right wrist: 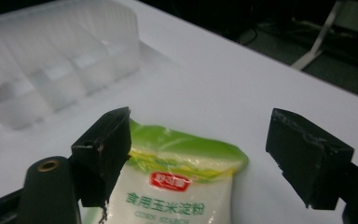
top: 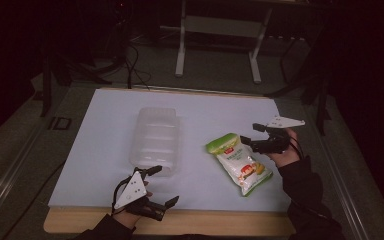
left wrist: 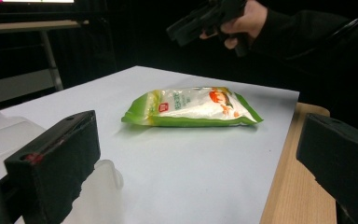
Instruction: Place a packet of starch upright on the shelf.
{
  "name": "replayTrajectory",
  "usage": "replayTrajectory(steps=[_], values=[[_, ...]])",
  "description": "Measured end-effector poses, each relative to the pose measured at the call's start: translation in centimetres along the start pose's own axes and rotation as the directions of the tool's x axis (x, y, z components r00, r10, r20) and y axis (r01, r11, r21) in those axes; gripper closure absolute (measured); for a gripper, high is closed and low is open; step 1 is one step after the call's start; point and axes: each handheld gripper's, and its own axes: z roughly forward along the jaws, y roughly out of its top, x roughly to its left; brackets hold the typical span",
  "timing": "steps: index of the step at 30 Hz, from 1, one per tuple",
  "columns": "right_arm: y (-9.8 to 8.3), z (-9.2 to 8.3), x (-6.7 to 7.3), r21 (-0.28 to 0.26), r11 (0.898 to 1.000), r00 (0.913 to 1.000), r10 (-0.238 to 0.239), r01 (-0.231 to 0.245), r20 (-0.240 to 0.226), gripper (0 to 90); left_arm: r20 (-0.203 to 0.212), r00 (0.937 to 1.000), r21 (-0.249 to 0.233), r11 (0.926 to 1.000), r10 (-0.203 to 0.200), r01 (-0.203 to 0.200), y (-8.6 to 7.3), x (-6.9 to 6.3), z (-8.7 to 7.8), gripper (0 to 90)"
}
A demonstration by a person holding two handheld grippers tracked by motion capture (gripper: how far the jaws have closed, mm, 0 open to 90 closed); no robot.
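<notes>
Cornstarch bag [top: 240, 163] is lying flat on the white surface [top: 105, 130], toward its right side, green-edged with a clear white middle and a red label. Left of it, a clear plastic container [top: 156, 140] is sitting on the surface; whether anything is inside cannot be told. Right claw [top: 246, 133] is hovering with jaws spread apart at the bag's green top end, held in the right hand [top: 286, 152]. Left claw [top: 163, 185] is gaping wide near the front wooden edge, just beside the container.
</notes>
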Motion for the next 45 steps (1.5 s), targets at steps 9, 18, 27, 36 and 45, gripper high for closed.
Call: replayTrajectory(steps=[9, 18, 27, 36, 45], values=[[-2.1, 3.2, -2.0, 0.106, 0.993, 0.9984, 0.057, -0.057, -0.002, 27.2, 0.003, 1.0, 0.002, 1.0, 0.002, -0.002, 0.0, 0.0, 0.0, 0.0], [-4.3, 5.6, -3.0, 0.207, 0.972, 0.9933, 0.115, -0.112, -0.003, 30.7, 0.001, 1.0, 0.013, 0.9999, 0.008, -0.008, -0.1, -0.1, 0.1, 0.0], [-4.9, 6.9, -3.2, 0.288, 0.951, 0.9931, 0.117, -0.112, -0.001, 31.4, 0.003, 1.0, 0.011, 0.9999, 0.003, -0.003, -0.1, 0.0, 0.1, 0.0], [-5.1, 7.2, -3.0, 0.36, 0.916, 0.9785, 0.204, -0.178, -0.033, 37.4, 0.005, 1.0, 0.013, 0.9999, 0.003, -0.003, -0.1, -0.1, 0.1, 0.0], [-4.7, 7.4, -0.9, 0.386, 0.911, 0.9896, 0.126, -0.143, 0.07, 65.3, 0.002, 1.0, 0.009, 1.0, 0.001, -0.001, 0.0, -0.1, 0.1, 0.0]])
